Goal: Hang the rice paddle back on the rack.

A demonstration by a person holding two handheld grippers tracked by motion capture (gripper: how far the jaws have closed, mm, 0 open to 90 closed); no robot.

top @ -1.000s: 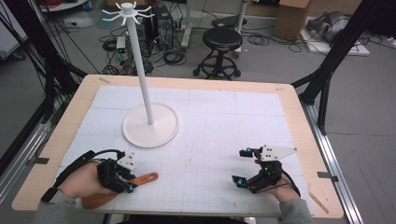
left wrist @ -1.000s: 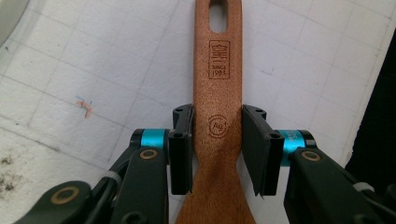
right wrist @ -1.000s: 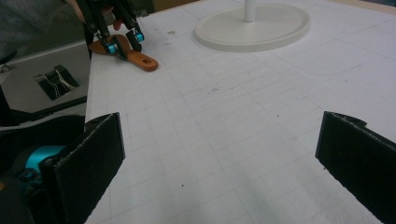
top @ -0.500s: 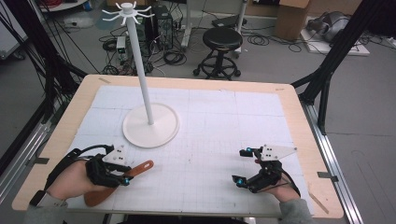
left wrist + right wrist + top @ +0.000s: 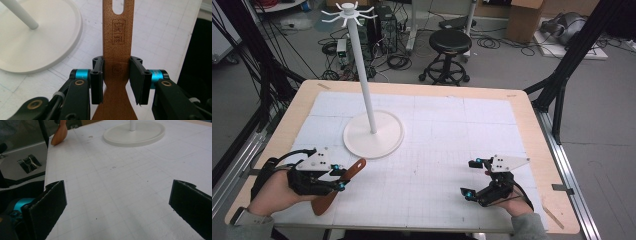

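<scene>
- Bench point(image 5: 522, 115) first: we see a white gridded mat covering most of its wooden top.
- Stand point(image 5: 373, 135) next: its round white base sits toward the far left part of the bench, with a thin pole rising from it.
- Spatula point(image 5: 343, 177): wooden, near the front left corner, just short of the stand's base.
- Left gripper point(image 5: 339, 178): we find its jaws pinching the spatula's handle.
- Right gripper point(image 5: 472, 177): near the front right corner, jaws spread wide with nothing between them.
</scene>
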